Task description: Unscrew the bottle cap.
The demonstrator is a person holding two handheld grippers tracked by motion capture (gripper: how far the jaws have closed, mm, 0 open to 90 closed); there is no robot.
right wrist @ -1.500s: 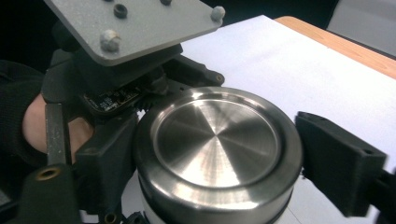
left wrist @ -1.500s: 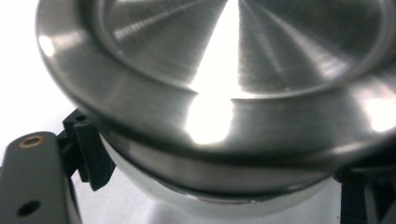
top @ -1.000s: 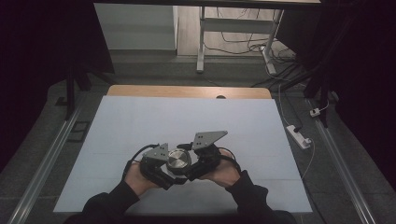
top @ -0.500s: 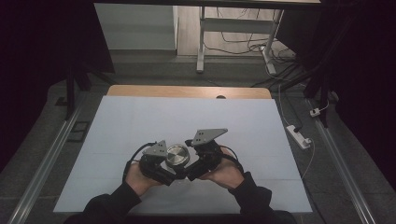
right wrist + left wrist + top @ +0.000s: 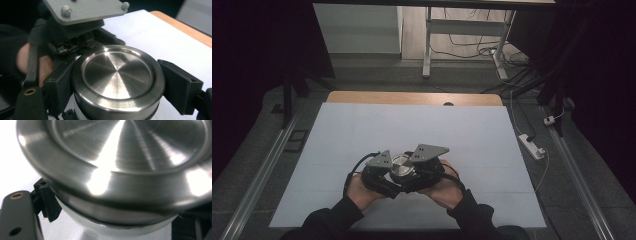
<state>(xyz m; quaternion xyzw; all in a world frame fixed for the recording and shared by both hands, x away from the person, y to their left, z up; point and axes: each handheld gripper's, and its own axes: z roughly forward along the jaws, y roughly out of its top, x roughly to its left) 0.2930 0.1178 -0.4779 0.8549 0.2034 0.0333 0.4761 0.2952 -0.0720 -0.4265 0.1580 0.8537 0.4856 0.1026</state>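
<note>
Hands: a left hand (image 5: 361,189) and a right hand (image 5: 441,187) are seen at the near edge of the table (image 5: 337,135), dark sleeves entering from below.
Left gripper (image 5: 382,172): held low over the white top, just beside the right one; its jaws are set against a metal can (image 5: 400,167), whose brushed lid is seen very close and blurred in the left gripper view (image 5: 130,157).
Right gripper (image 5: 117,75): its black jaws are clamped on the can (image 5: 117,77), one on each side of the rim.
Can: held between the two grippers, upright, lid up, above the near middle of the table.
Plates: a grey plate is carried on top of each gripper.
Table: a white sheet is laid over it; a wooden strip (image 5: 412,97) is left bare at the far edge.
Floor: a power strip (image 5: 532,146) is seen to the right, and cables (image 5: 472,47) beyond the table.
</note>
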